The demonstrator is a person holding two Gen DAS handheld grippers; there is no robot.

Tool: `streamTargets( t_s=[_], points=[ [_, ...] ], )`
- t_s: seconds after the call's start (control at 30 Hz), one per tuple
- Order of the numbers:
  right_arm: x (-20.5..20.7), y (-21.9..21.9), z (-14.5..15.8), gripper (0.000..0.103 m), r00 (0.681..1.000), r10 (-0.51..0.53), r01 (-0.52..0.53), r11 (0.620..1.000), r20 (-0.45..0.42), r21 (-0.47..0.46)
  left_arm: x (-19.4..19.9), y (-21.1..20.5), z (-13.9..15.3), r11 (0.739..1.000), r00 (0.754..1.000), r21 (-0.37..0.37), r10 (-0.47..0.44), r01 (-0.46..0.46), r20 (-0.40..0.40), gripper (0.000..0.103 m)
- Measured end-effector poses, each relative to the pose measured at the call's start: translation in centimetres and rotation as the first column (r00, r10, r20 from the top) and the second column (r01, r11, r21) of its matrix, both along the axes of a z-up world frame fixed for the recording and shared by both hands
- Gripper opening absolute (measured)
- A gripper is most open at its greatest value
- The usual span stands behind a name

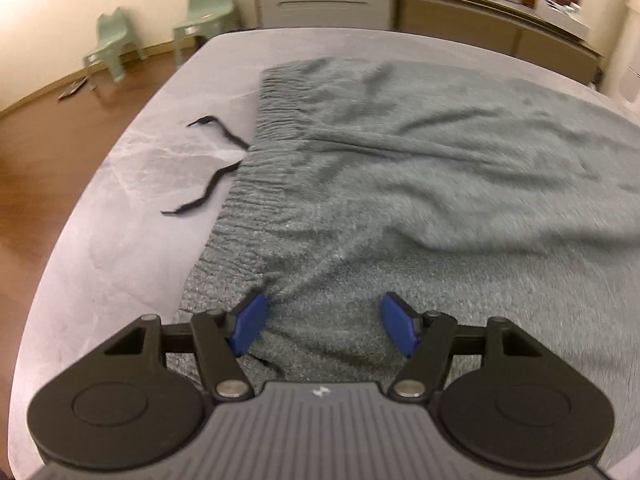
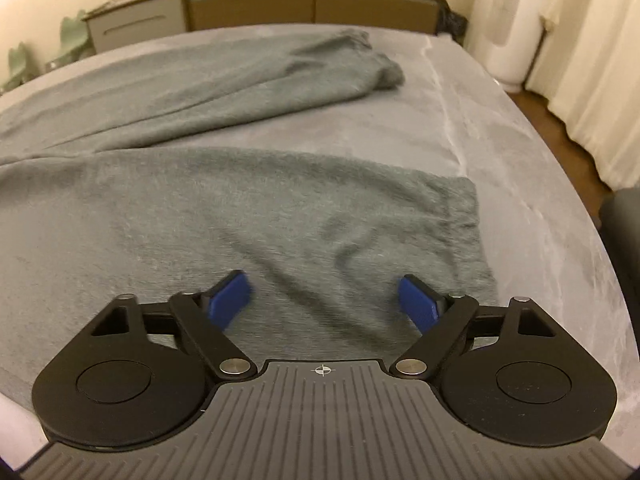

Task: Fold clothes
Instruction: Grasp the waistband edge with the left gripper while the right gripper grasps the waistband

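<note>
Grey-green fleece trousers [image 1: 400, 184] lie spread flat on a grey table [image 1: 132, 184]. Their ribbed waistband [image 1: 248, 184] faces left, with a black drawstring [image 1: 212, 160] trailing onto the table. My left gripper [image 1: 324, 326] is open, just above the near corner of the waistband. In the right wrist view the two legs lie apart: the far leg [image 2: 240, 76] and the near leg [image 2: 280, 216] with its cuff [image 2: 468, 224]. My right gripper [image 2: 324, 300] is open over the near leg close to the cuff.
Two small green chairs [image 1: 160, 28] stand on the wooden floor beyond the table's left end. A long grey sideboard [image 1: 400, 4] with items on top runs along the far wall. White curtains [image 2: 580, 60] hang at the right. The table's right end [image 2: 560, 200] is bare.
</note>
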State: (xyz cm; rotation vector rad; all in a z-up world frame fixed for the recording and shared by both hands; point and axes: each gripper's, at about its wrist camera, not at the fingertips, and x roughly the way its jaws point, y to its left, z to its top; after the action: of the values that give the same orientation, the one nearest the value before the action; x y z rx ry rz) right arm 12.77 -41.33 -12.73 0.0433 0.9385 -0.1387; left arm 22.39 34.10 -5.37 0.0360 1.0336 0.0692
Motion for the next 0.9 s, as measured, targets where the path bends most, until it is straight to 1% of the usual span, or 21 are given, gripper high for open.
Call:
streamTargets(
  t_s=[0.03, 0.1, 0.13, 0.17, 0.23, 0.27, 0.33, 0.43, 0.53, 0.6, 0.67, 0.73, 0.77, 0.8, 0.83, 0.87, 0.9],
  points=[
    [-0.2, -0.5, 0.0, 0.087, 1.0, -0.019, 0.019, 1.0, -0.01, 0.012, -0.2, -0.6, 0.3, 1.0, 1.0, 0.016, -0.014, 0.014, -0.002, 0.063],
    [-0.5, -1.3, 0.4, 0.087, 0.999, -0.034, 0.034, 0.999, -0.018, -0.006, -0.5, -1.8, 1.0, 0.998, 0.999, 0.048, -0.043, 0.043, -0.007, 0.063],
    [0.7, -1.4, 1.0, 0.082, 0.999, -0.034, 0.034, 0.999, 0.0, -0.003, -1.0, -2.7, 1.8, 0.997, 0.997, 0.046, -0.07, 0.068, 0.03, 0.064],
    [1.8, -1.6, 1.6, 0.081, 0.999, -0.034, 0.034, 0.999, 0.018, -0.001, -1.5, -3.5, 3.1, 0.995, 0.992, 0.025, -0.098, 0.096, 0.08, 0.066],
    [4.1, -1.8, 2.9, 0.082, 0.998, -0.034, 0.034, 0.999, 0.053, 0.005, -2.2, -4.5, 5.4, 0.993, 0.978, -0.023, -0.107, 0.113, 0.181, 0.075],
    [5.3, -2.0, 3.5, 0.082, 0.997, -0.034, 0.034, 0.999, 0.07, 0.007, -2.1, -5.0, 6.2, 0.993, 0.971, -0.039, -0.103, 0.114, 0.215, 0.076],
    [7.6, -2.3, 4.8, 0.083, 0.994, -0.035, 0.033, 0.999, 0.105, 0.013, -1.3, -5.8, 6.9, 0.992, 0.967, -0.054, -0.101, 0.117, 0.235, 0.077],
    [11.5, -2.6, 6.6, 0.084, 0.987, -0.038, 0.036, 0.999, 0.153, 0.019, 0.6, -7.7, 6.6, 0.991, 0.968, -0.027, -0.122, 0.131, 0.217, 0.077],
    [19.5, -2.9, 6.6, 0.086, 0.987, -0.075, 0.073, 0.997, 0.145, 0.02, 2.6, -9.4, 5.6, 0.989, 0.972, 0.005, -0.143, 0.145, 0.184, 0.077],
    [24.4, -2.8, 6.1, 0.087, 0.989, -0.082, 0.081, 0.997, 0.126, 0.018, 3.6, -10.5, 4.9, 0.987, 0.973, 0.022, -0.159, 0.158, 0.167, 0.077],
    [28.3, -2.1, 5.2, 0.088, 0.993, -0.071, 0.071, 0.997, 0.097, -0.002, 4.5, -11.3, 4.3, 0.985, 0.973, 0.033, -0.175, 0.172, 0.152, 0.077],
    [31.0, -2.3, 4.1, 0.089, 0.991, -0.111, 0.114, 0.993, 0.081, -0.037, 5.2, -12.2, 3.9, 0.981, 0.971, 0.041, -0.194, 0.19, 0.142, 0.077],
    [32.0, -2.8, 3.4, 0.089, 0.988, -0.137, 0.14, 0.99, 0.069, -0.027, 5.5, -12.6, 3.8, 0.979, 0.969, 0.045, -0.203, 0.199, 0.14, 0.077],
    [33.0, -3.3, 2.7, 0.085, 0.985, -0.164, 0.165, 0.986, 0.057, -0.018, 5.8, -12.8, 3.8, 0.978, 0.968, 0.043, -0.207, 0.203, 0.142, 0.077],
    [33.9, -3.8, 2.0, 0.07, 0.981, -0.187, 0.188, 0.982, 0.04, -0.006, 6.2, -13.0, 3.8, 0.978, 0.968, 0.034, -0.207, 0.204, 0.144, 0.077],
    [34.5, -4.2, 1.2, 0.057, 0.98, -0.197, 0.197, 0.98, 0.011, 0.02, 6.6, -13.3, 3.9, 0.979, 0.968, 0.016, -0.205, 0.205, 0.148, 0.077],
    [34.7, -4.3, 0.8, 0.039, 0.982, -0.19, 0.19, 0.981, 0.007, 0.048, 7.0, -13.5, 4.0, 0.979, 0.966, 0.0, -0.203, 0.205, 0.158, 0.077]
  ],
)
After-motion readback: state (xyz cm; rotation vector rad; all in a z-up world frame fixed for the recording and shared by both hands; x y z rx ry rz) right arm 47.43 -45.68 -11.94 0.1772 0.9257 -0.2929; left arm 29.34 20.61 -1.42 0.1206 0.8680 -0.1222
